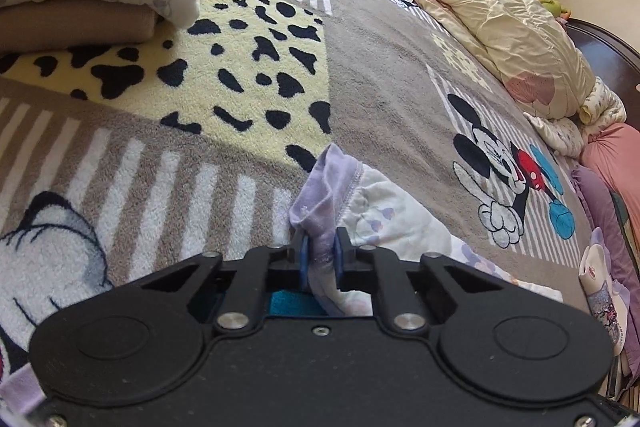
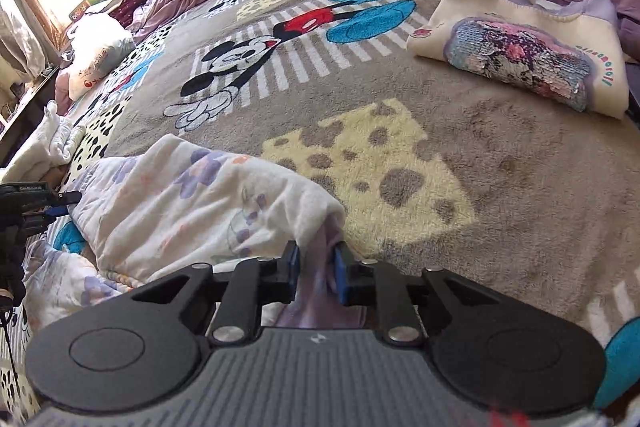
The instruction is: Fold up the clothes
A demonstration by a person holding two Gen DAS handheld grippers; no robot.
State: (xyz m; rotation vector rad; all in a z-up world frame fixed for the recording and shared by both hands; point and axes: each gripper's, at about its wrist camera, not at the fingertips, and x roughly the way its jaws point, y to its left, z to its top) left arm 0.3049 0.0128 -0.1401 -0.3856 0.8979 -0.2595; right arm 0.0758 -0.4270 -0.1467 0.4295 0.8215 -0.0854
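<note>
Both grippers, left gripper and right gripper, pinch the floral garment, stretched lengthwise between them.

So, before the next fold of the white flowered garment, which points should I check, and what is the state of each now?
1. Left gripper shut on the flowered garment: ok.
2. Right gripper shut on its purple hem: ok.
3. Garment spread flat between them: not ok, it sags and bunches.
4. Bare blanket ahead to lay it on: ok.
5. Folded sweater away from the landing spot: ok.
6. Far sleeves or legs straight: cannot tell.
</note>
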